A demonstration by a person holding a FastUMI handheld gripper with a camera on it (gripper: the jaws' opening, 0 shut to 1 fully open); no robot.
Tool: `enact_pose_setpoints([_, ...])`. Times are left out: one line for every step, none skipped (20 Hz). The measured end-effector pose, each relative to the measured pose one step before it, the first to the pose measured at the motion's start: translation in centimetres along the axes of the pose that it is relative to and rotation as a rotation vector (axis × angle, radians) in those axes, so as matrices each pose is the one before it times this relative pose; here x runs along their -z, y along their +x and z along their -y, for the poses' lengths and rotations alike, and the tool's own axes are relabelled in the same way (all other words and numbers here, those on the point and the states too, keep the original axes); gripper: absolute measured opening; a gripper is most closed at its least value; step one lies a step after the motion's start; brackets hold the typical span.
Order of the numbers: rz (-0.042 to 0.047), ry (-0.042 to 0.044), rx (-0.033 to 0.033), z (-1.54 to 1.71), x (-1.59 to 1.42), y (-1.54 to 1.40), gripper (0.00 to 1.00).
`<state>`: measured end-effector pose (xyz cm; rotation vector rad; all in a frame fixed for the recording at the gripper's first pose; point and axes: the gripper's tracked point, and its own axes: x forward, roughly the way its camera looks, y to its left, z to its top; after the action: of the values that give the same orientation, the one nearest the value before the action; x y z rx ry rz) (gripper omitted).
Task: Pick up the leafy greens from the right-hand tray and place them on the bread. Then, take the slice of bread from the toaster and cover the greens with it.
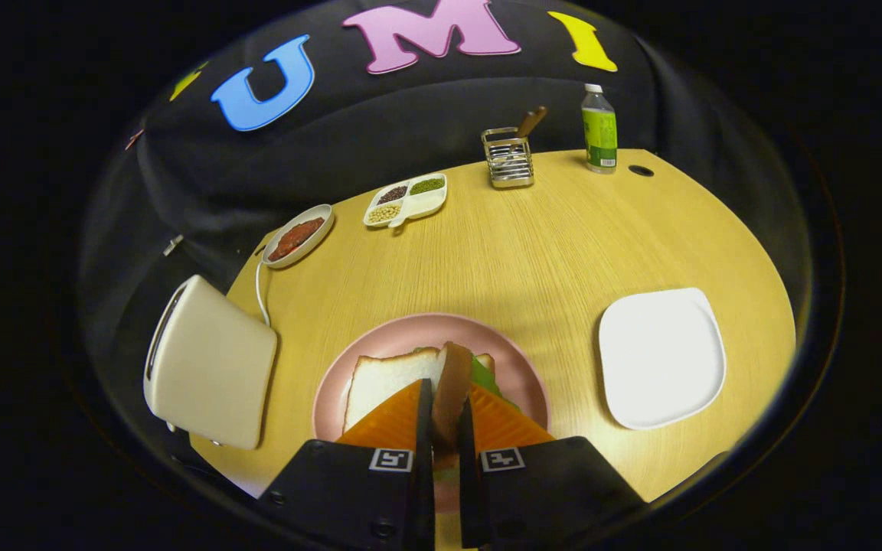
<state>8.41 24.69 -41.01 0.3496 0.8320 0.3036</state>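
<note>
Clamped between the two fingers of my hand-held gripper (445, 417) was a slice of bread (450, 390), held on edge with its brown crust facing the camera and both fingers pressed against its flat sides. I held it directly over the pink plate (521, 367), the landmark of the scene, which sat on the wooden desk (533, 245) just ahead of the fingers. On that plate lay a second, white slice of bread (383, 379), and a strip of leafy greens (485, 375) showed beside the gripped slice, on the plate's right half. I could not tell whether the held slice touched the greens beneath it.

Left of the pink plate, at the desk's edge, stood a cream toaster (211, 363), its white cord (259, 295) running back toward a small oval dish of red food (297, 236). Right of the pink plate, apart from it, sat a bare white square tray (661, 356). Well beyond the pink plate I saw a divided dish of grains and beans (406, 200), a wire utensil holder (508, 157) with a wooden handle (531, 121) sticking up from it, and a green-labelled bottle (599, 128) by a round hole (641, 171) in the desk.
</note>
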Motion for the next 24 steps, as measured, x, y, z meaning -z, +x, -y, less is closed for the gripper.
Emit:
enact_pose_setpoints([0.00356, -0.04229, 0.02193, 0.513, -0.012, 0.138, 0.23])
enact_pose_setpoints([0.00059, -0.0447, 0.02196, 0.56, 0.082, 0.137, 0.29])
enact_pose_setpoints([0.00265, -0.02385, 0.0137, 0.315, 0.054, 0.034, 0.37])
enact_pose_setpoints([-0.0025, -0.03227, 0.02576, 0.612, 0.24, 0.08, 0.44])
enact_pose_setpoints([-0.00526, -0.04375, 0.01712, 0.523, 0.269, 0.066, 0.54])
enact_pose_setpoints([0.01053, -0.02914, 0.00168, 0.013, -0.23, 0.066, 0.63])
enact_pose_setpoints([0.01172, -0.02551, 0.00695, 0.223, -0.188, -0.025, 0.72])
enact_pose_setpoints([0.00669, -0.02131, 0.00316, 0.165, -0.076, -0.058, 0.75])
enact_pose_setpoints([0.00549, -0.01535, 0.0088, 0.26, -0.091, -0.116, 0.81])
enact_pose_setpoints([0.00739, -0.00557, 0.00745, 0.31, -0.201, -0.153, 0.84])
enact_pose_setpoints([0.00392, 0.00404, 0.00213, 0.205, -0.16, -0.14, 0.93])
enact_pose_setpoints([0.00151, 0.00673, -0.00098, 0.062, -0.018, -0.155, 0.95])
enact_pose_setpoints([0.00049, -0.00021, 0.00432, 0.257, -0.028, -0.101, 0.97])
enact_pose_setpoints([-0.00207, -0.00375, 0.00484, 0.269, 0.088, -0.089, 0.98])
enact_pose_setpoints([0.00021, -0.00271, 0.00267, 0.204, 0.061, -0.213, 0.99])
enact_pose_setpoints([0.00193, -0.0001, 0.00269, 0.185, -0.056, -0.214, 0.99])
enact_pose_setpoints([0.00328, -0.00023, 0.00396, 0.187, -0.092, -0.214, 0.99])
enact_pose_setpoints([0.00084, 0.00157, 0.00204, 0.153, -0.079, -0.28, 0.99])
enact_pose_setpoints([0.00444, 0.00115, -0.00025, 0.11, -0.209, -0.467, 0.99])
enact_pose_setpoints([0.00841, -0.00026, 0.00022, 0.219, -0.347, -0.553, 0.99])
enact_pose_setpoints([0.01543, 0.00145, -0.00273, 0.203, -0.68, -0.667, 0.99])
enact_pose_setpoints([0.02163, 0.00443, -0.00465, 0.032, -0.881, -0.921, 0.99])
enact_pose_setpoints([0.025, 0.00491, -0.0058, 0.033, -1.185, -1.018, 0.99])
enact_pose_setpoints([0.0282, 0.00525, -0.00694, 0.042, -1.282, -1.112, 0.99])
